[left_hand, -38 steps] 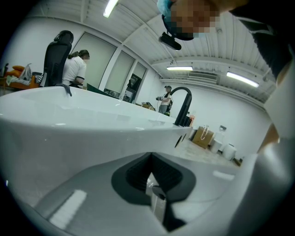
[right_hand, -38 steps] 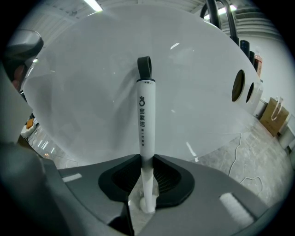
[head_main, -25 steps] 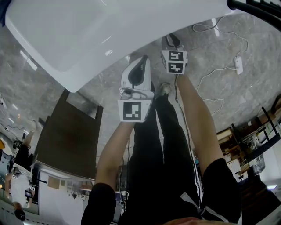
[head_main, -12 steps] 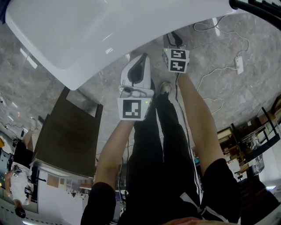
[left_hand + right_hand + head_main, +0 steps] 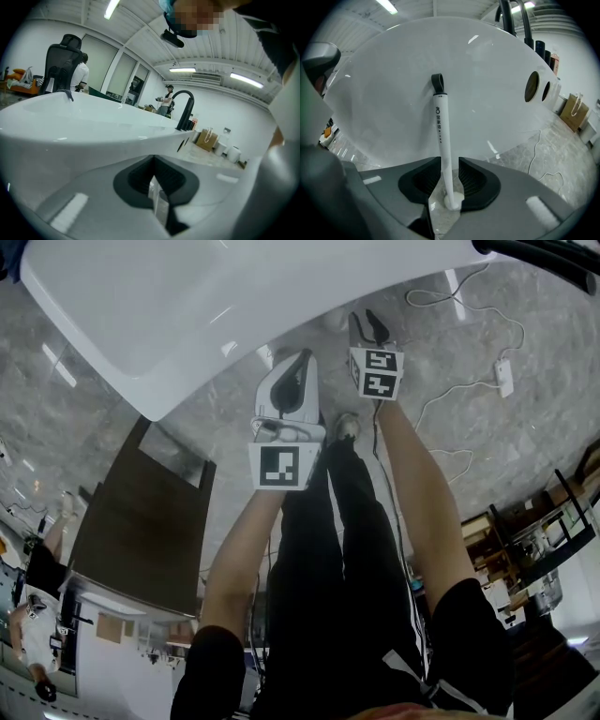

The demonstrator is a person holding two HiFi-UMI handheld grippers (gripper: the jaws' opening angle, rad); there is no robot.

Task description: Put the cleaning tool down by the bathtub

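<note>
- Glossy oval bathtub (image 5: pixel 478 84): plain white, bright highlights.
- Slender plastic cleaning tool (image 5: pixel 442 136): white shaft, dark print down it, black loop on top.
- Polished stone floor (image 5: pixel 469 456): grey, marbled with paler veins.
- Curved metal tap (image 5: pixel 185 110): black.
- Flat rectangular panel (image 5: pixel 141 531): dark brown.
- Person's trousers (image 5: pixel 328 559): black.

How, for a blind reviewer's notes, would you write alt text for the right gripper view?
A slim white plastic cleaning-tool handle with a black hanging loop stands upright between the opening jaws of the right hand-held gripper, against the curved white bathtub wall. Grey marble floor with a white cable lies at right.
</note>
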